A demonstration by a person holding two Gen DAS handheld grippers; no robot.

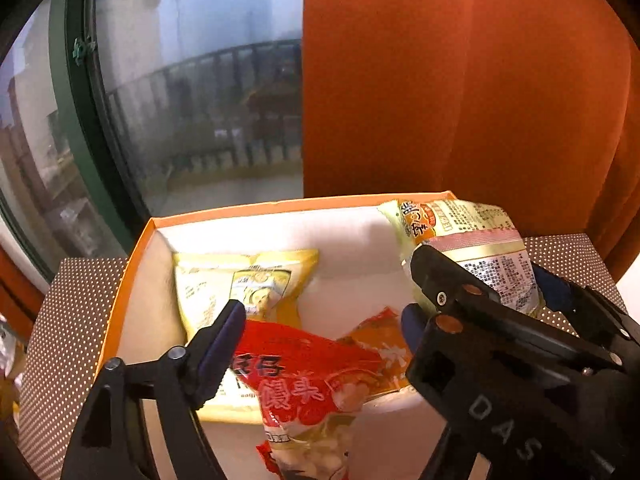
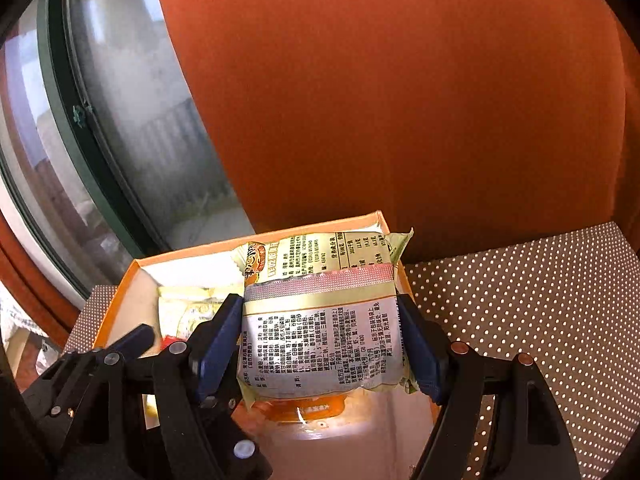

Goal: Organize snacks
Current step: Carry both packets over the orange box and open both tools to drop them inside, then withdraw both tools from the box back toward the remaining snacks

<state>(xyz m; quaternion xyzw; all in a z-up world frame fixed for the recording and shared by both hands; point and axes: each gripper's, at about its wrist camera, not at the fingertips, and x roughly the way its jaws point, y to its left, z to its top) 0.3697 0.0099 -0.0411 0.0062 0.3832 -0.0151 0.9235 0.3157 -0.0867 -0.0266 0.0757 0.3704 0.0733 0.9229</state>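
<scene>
Over orange box (image 2: 132, 266), clamped noodle packet (image 2: 320, 340), "DAS" gripper (image 1: 476, 304)

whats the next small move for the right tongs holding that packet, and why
Probably lower the right tongs a little and release. They are shut on the yellow noodle packet, which hangs above the orange box, where a red packet and a yellow packet already lie. The left tongs are open.

A polka-dotted worktop (image 2: 540, 300) stands before an orange curtain (image 1: 460, 80), beside a green-framed window (image 1: 200, 100) showing railings.
</scene>
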